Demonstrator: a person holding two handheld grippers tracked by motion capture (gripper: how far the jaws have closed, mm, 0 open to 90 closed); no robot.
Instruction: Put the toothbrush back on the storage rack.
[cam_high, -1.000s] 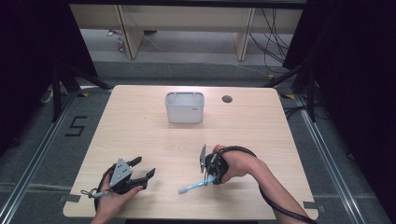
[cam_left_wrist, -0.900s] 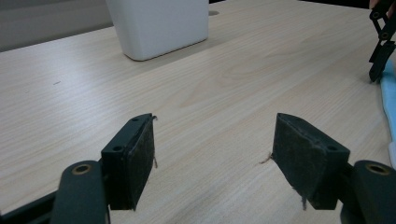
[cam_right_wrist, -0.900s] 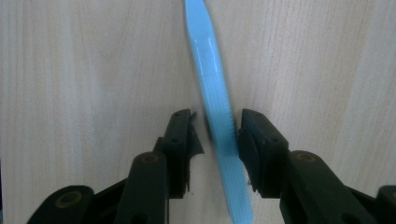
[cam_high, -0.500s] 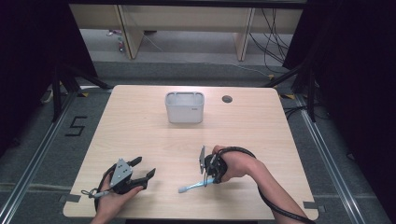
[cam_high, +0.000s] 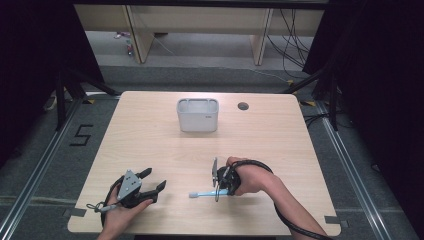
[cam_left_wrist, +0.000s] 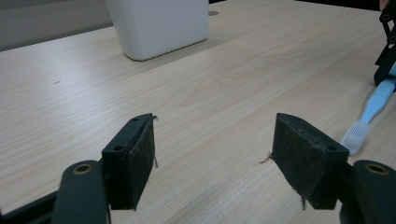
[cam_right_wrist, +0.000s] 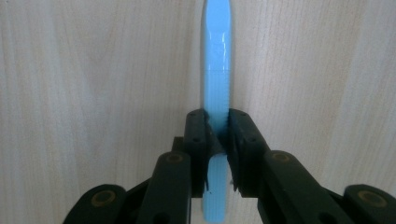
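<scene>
Blue ribbed plastic toothbrush (cam_right_wrist: 215, 79) sits pinched in my right claw (cam_right_wrist: 217, 128) on pale woodgrain; my left claw (cam_left_wrist: 212, 149) gapes.

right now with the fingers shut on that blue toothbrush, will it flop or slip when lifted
The toothbrush looks like thin moulded plastic, so probably stiff and light. The right gripper clamps its ribbed handle section, which should limit slipping. The long end beyond the grip may tilt it slightly.

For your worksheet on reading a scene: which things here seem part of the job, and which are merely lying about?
Likely in the job:
blue toothbrush
right hand-held gripper, clamped on it
white holder, probably

Lying about:
left hand-held gripper, open, idle
table's cable hole
</scene>
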